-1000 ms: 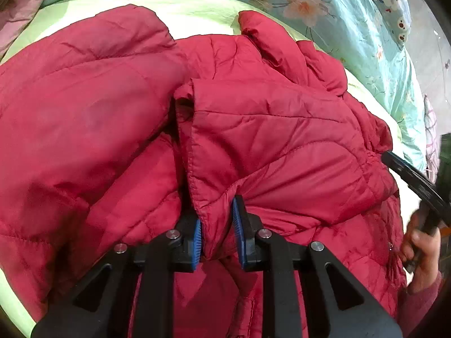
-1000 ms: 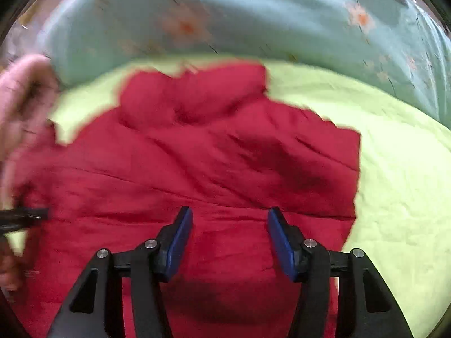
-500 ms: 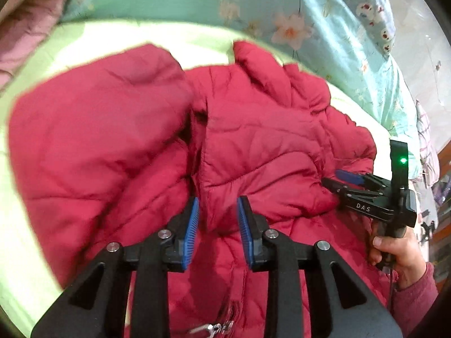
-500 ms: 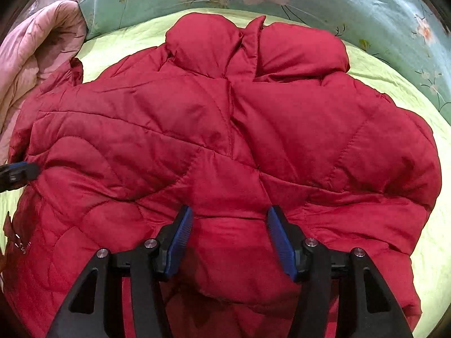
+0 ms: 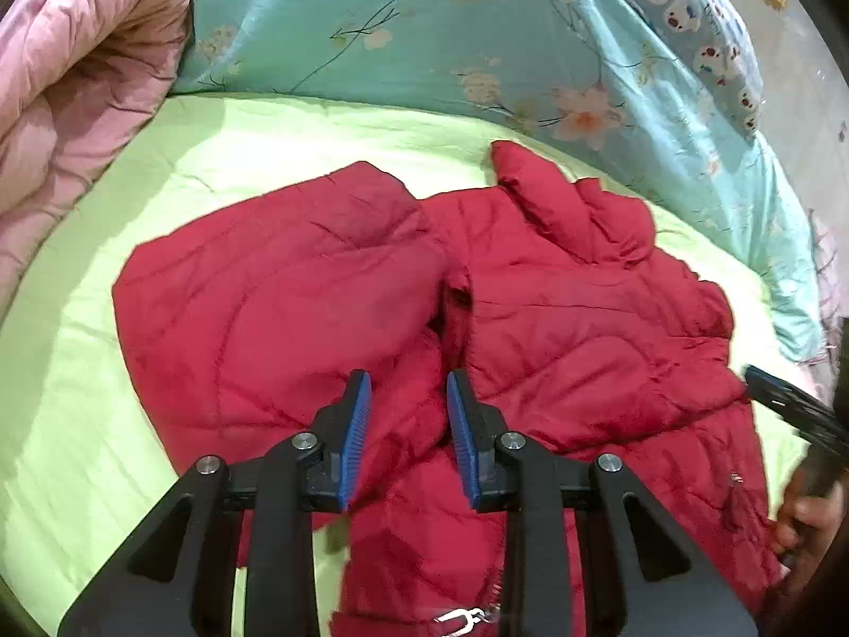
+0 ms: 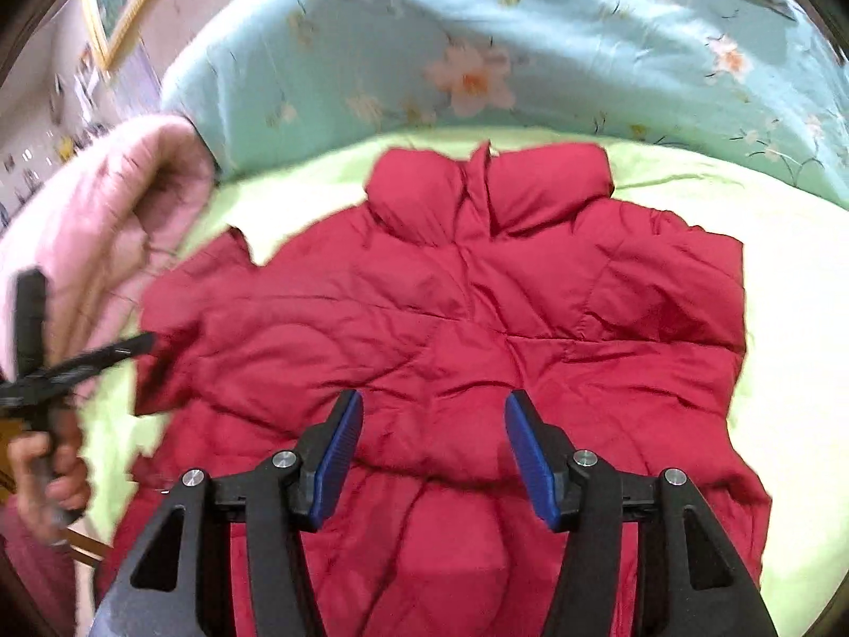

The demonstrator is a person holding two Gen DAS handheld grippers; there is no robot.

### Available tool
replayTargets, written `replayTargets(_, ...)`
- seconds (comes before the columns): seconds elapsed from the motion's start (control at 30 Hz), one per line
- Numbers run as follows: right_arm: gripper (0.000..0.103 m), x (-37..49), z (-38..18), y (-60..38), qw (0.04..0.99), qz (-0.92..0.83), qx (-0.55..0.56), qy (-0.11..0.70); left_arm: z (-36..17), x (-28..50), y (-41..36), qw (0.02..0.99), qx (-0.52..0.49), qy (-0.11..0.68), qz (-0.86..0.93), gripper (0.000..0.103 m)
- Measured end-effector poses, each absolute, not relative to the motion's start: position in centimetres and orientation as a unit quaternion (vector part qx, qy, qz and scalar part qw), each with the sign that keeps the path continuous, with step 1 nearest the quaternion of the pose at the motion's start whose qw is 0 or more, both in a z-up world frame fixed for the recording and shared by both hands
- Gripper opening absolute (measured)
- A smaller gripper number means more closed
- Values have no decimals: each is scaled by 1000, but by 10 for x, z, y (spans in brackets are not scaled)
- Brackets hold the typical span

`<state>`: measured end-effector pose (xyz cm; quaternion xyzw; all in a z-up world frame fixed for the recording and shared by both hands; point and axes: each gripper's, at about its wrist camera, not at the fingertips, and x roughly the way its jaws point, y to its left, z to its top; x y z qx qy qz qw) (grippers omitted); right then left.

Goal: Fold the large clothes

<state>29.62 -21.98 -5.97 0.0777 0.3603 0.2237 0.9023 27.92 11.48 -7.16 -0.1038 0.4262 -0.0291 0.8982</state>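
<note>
A red quilted jacket (image 5: 530, 318) is spread front-up on the lime-green sheet (image 5: 69, 371) of a bed, and all places here are given relative to that jacket. Its stand-up collar (image 6: 488, 191) is turned toward a teal floral quilt (image 6: 477, 53) bunched just beyond it, and a pink padded blanket (image 5: 79, 79) is heaped past the sleeve side at the left edge of both views. One sleeve (image 5: 276, 286) is folded across the chest, and the other side is gathered in rumpled folds toward the middle. A metal zipper pull (image 5: 461, 618) is seen at the near hem. The left claw (image 5: 408, 435) is held above the jacket's lower middle; its jaws are opening, the blue pads (image 5: 355, 424) are clear of the cloth, and nothing is pinched between them. The right claw (image 6: 432, 456) is held above the lower front, its jaws standing well apart with only the fabric beneath showing through the gap, not gripped. In the right wrist view the left claw's black frame is seen blurred beside the sleeve side, gripped by a hand (image 6: 50, 483) with a dark pink cuff. In the left wrist view the other hand (image 5: 806, 525) is glimpsed at the jacket's far right edge, wrapped around the black handle of the right claw.
</note>
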Motion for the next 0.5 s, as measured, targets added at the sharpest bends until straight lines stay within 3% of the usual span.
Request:
replayTargets(0.1, 57, 279, -54, -224, 898, 236, 100, 358, -69, 282, 113, 904, -88, 418, -15, 50)
replayTargets(0.17, 59, 265, -54, -230, 896, 242, 112, 355, -67, 284, 111, 908, -72, 413, 0, 77)
replayTargets(0.2, 59, 261, -53, -230, 896, 242, 116, 353, -67, 284, 111, 909, -64, 412, 6, 81)
replayTargets(0.5, 59, 239, -56, -229, 890, 257, 144, 347, -102, 326, 98, 887, 37, 457, 48, 83)
